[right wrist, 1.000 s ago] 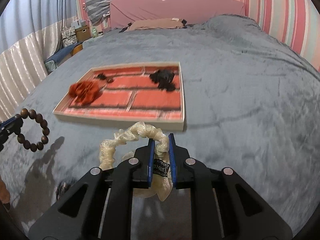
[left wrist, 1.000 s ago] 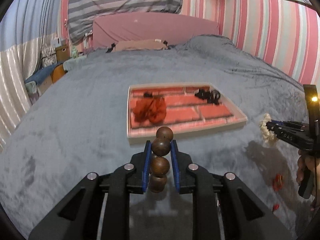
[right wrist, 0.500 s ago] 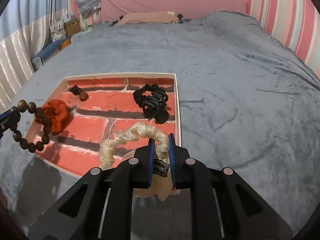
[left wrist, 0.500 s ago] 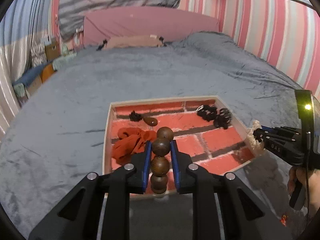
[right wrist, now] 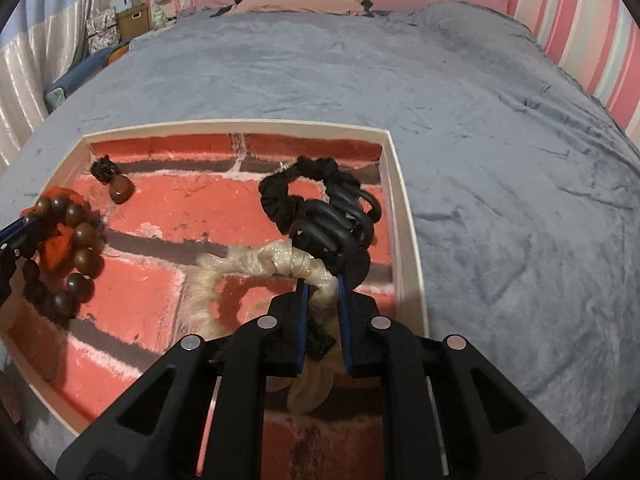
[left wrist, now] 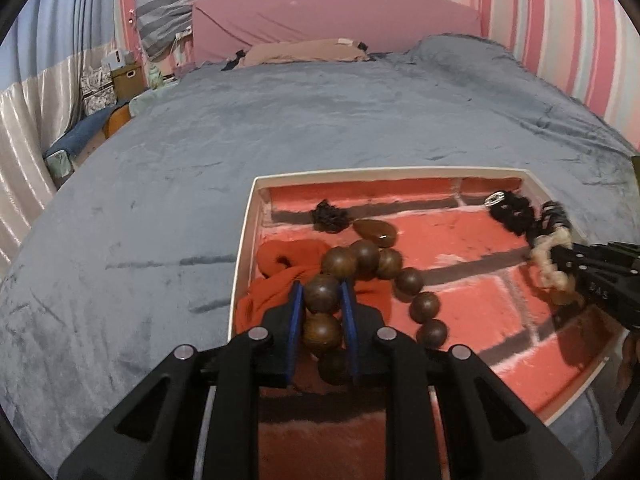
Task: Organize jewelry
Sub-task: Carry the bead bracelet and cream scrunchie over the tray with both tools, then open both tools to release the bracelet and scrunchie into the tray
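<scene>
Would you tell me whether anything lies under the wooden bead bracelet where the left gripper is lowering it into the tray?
Yes. The bead bracelet, clamped in the left gripper, hangs over the orange scrunchie at the tray's left edge. Bare tray floor lies to its right.
</scene>
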`<control>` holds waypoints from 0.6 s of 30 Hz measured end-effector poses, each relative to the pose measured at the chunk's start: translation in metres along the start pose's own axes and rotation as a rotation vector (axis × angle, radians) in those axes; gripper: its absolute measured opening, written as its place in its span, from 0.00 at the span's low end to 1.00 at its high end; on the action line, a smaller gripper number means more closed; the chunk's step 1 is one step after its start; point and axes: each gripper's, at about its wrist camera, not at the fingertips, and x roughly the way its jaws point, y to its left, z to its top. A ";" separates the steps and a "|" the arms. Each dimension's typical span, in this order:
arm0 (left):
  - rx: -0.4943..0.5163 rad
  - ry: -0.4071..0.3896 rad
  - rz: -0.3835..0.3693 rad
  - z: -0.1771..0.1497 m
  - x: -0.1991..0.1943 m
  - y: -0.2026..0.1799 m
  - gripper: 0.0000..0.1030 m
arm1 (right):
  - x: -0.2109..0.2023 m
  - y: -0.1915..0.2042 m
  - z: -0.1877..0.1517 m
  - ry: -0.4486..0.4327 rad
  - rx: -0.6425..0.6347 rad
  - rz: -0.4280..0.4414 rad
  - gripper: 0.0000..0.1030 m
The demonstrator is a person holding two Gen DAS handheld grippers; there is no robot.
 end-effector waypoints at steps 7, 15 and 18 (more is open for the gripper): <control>0.009 0.004 0.008 -0.002 0.008 0.002 0.19 | 0.005 0.001 0.001 -0.004 -0.004 -0.019 0.14; 0.012 0.014 -0.015 -0.006 0.004 0.001 0.21 | -0.006 0.000 -0.007 -0.041 -0.032 -0.031 0.38; 0.009 0.015 -0.032 -0.008 -0.005 0.001 0.35 | -0.022 -0.005 -0.009 -0.074 -0.045 -0.021 0.51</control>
